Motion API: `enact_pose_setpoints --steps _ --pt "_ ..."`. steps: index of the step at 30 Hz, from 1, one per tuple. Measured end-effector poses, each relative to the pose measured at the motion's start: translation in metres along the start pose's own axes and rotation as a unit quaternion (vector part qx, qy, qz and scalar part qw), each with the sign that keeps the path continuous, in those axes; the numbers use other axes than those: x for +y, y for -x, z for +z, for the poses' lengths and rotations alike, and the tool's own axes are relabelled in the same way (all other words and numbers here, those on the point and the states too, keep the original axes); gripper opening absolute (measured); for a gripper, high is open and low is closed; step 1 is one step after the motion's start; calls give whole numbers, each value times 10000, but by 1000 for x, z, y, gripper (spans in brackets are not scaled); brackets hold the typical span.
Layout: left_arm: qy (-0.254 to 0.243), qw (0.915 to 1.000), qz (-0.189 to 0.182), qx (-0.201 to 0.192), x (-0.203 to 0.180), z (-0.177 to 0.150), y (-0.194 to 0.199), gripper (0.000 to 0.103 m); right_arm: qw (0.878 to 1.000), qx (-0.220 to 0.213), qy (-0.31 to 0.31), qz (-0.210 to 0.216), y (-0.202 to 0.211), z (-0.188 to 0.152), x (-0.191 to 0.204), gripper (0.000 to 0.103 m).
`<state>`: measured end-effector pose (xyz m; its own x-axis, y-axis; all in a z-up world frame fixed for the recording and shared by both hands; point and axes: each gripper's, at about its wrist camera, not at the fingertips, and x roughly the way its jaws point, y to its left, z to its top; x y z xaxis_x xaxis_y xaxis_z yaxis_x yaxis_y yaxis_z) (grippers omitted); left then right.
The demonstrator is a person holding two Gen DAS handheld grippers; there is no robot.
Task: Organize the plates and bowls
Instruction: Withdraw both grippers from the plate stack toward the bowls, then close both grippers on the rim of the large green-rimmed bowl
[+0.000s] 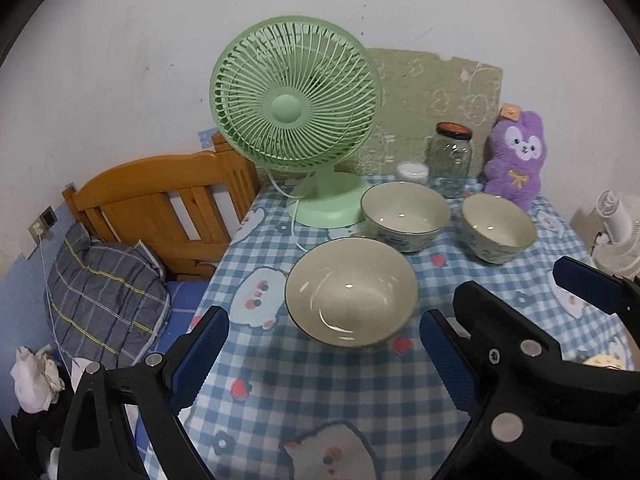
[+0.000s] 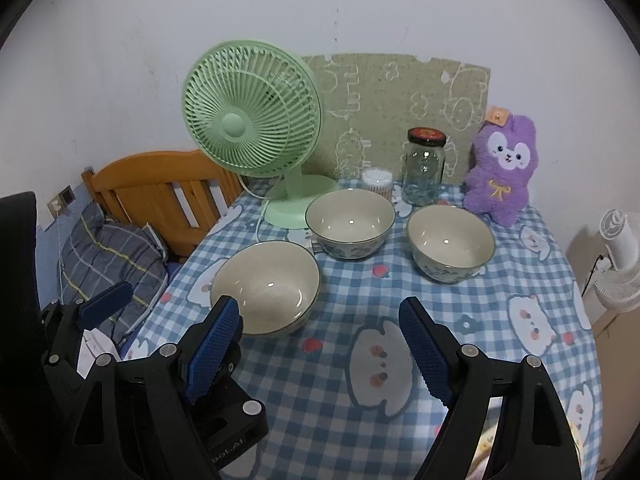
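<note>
Three cream bowls with dark rims stand upright on the checked tablecloth. The nearest bowl [image 1: 351,291] [image 2: 266,287] is at front left, a middle bowl [image 1: 405,215] [image 2: 349,223] stands behind it, and a third bowl [image 1: 498,227] [image 2: 451,242] is to the right. My left gripper [image 1: 324,354] is open and empty, just in front of the nearest bowl. My right gripper [image 2: 320,354] is open and empty, to the right of that bowl; its left fingertip overlaps the bowl's rim in the view. No plates are in view.
A green desk fan [image 1: 294,118] [image 2: 250,126] with a white cord stands at the back left. A glass jar [image 2: 425,170], a cotton swab tub [image 2: 377,183] and a purple plush toy [image 2: 502,170] line the back. A wooden bed headboard [image 1: 160,208] is left of the table; a white fan [image 2: 618,256] stands to the right.
</note>
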<state>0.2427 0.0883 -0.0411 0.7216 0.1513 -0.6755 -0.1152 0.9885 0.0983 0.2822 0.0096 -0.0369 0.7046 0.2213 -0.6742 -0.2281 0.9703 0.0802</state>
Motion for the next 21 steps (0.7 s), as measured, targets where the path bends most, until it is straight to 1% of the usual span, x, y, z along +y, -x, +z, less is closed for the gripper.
enact_pose_setpoints --steps 4,6,9,11,13,14,21 --pt "38 9999 81 71 5 3 -19 92 9999 112 0 2 -22 6 2 85" --pt "87 9997 212 108 9 4 -28 90 9998 185 16 0 -33 8 4 85" --pt "106 9995 280 135 12 6 -40 90 9997 238 -8 -38 -45 11 5 85" --pt "161 9993 226 232 15 7 -48 87 9995 305 -55 -46 -55 12 4 85" --pt "212 9990 169 350 17 8 -55 82 9993 356 -95 -43 -62 12 4 85" --pt "235 9988 160 386 18 7 -59 82 9992 394 -105 -40 -67 12 4 85" --pt "283 9976 215 589 24 5 -84 73 9984 540 -42 -148 -98 13 8 84"
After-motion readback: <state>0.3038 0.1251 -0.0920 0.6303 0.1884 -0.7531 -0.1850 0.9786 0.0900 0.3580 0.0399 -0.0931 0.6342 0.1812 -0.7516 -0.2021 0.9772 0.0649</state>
